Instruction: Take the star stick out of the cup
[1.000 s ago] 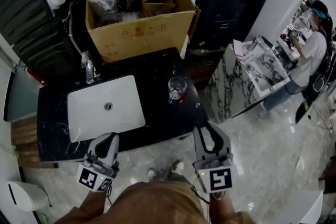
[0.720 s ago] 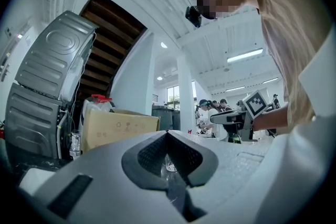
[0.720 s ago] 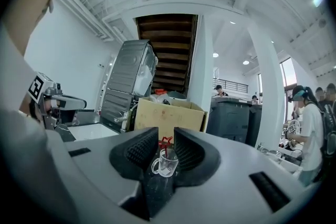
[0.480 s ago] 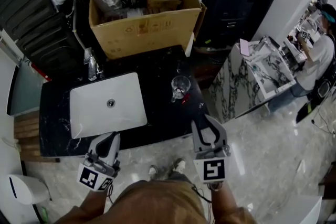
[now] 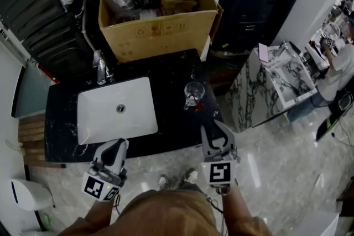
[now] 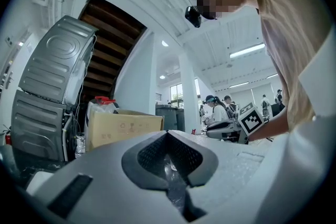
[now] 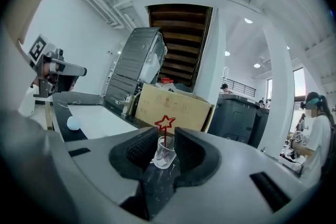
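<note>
Star stick [image 7: 164, 137] upright in cup [image 7: 163, 152] near worktop's [image 5: 166, 72] right edge; right gripper [image 5: 217, 130] off front edge, jaws apart, just opening, empty; left gripper [image 5: 114, 145] closed.

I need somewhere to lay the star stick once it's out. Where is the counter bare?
The black counter is bare in the strip between the white sink and the cup, and in front of the cup toward the near edge. At the back, the faucet and the cardboard box crowd the edge.
</note>
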Demonstrator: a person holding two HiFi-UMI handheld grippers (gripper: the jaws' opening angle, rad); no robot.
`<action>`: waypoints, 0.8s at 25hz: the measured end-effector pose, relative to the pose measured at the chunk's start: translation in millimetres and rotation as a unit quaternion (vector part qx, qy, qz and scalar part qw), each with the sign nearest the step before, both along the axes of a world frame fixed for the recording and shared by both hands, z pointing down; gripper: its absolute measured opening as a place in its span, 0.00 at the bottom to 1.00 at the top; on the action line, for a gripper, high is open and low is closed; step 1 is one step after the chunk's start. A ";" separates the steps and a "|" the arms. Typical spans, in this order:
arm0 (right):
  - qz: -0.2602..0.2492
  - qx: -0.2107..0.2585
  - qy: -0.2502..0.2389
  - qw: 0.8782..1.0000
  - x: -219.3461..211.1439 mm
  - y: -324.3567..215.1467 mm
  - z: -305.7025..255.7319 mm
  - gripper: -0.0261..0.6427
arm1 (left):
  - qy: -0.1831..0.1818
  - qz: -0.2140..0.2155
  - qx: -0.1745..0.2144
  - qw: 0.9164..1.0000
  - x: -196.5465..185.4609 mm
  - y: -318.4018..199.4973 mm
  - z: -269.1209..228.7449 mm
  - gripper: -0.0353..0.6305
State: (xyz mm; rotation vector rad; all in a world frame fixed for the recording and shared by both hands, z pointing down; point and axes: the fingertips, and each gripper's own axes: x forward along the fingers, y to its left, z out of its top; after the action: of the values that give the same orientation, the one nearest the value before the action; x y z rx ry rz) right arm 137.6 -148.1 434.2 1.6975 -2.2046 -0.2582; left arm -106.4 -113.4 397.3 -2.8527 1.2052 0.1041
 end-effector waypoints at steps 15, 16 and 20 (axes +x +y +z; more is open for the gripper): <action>-0.023 -0.019 0.013 0.999 -1.5 -24.4 22.3 0.21 | -0.007 -0.023 -0.003 1.000 0.7 -5.5 0.4 0.06; -0.024 -0.021 0.016 0.999 -1.1 -25.8 24.3 0.21 | -0.008 -0.025 -0.004 1.000 0.6 -5.4 0.6 0.06; -0.025 -0.024 0.017 0.999 1.1 -30.5 29.8 0.21 | -0.009 -0.030 -0.003 1.000 1.9 -5.4 0.4 0.05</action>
State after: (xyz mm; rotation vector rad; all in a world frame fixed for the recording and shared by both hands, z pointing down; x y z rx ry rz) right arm 138.7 -178.6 464.0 1.6029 -2.2118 -0.2437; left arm -104.5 -118.8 397.7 -2.8124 1.2881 0.0728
